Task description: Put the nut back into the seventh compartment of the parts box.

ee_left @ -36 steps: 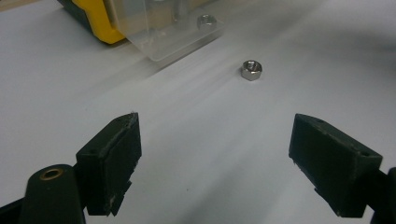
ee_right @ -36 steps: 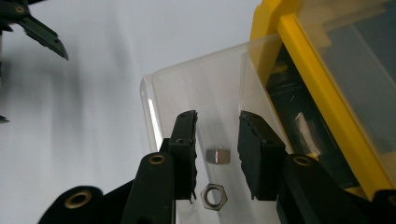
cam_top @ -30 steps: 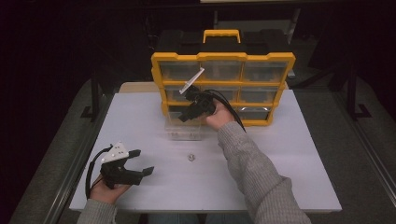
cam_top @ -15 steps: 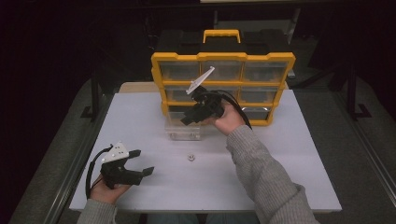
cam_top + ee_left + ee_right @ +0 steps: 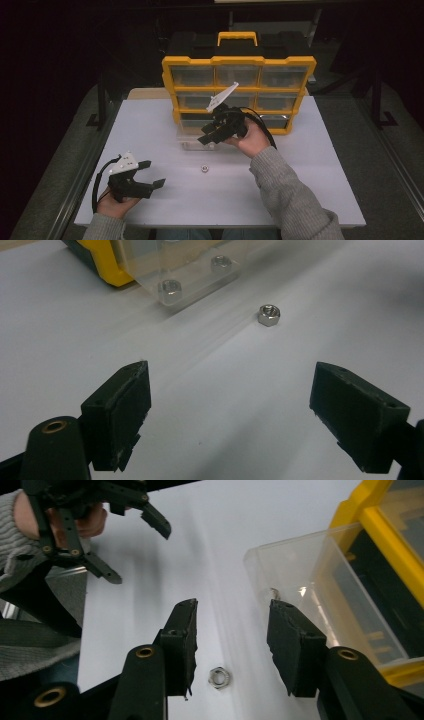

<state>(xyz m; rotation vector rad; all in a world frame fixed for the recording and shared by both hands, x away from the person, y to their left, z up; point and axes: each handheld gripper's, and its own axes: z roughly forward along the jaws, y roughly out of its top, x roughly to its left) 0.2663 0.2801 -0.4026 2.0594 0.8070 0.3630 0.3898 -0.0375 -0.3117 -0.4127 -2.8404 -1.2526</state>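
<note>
The right gripper hangs over the clear drawer pulled out of the yellow organiser; its jaws have just been opening and stand part-way apart with nothing between them. In the right gripper view a loose nut lies on the white table below and between the jaws, just outside the drawer's front wall. The left gripper rests near the table's front left, jaws wide apart and empty, aimed toward the same nut.

The nut seems to belong in the drawer, where two more show. The risks, as a judgement: a small, flat nut may skid or flip out when the pads close on it; a jaw coming down close to the drawer wall may shove the drawer back or tip it; and a nudged nut could roll off towards the table edge.
</note>
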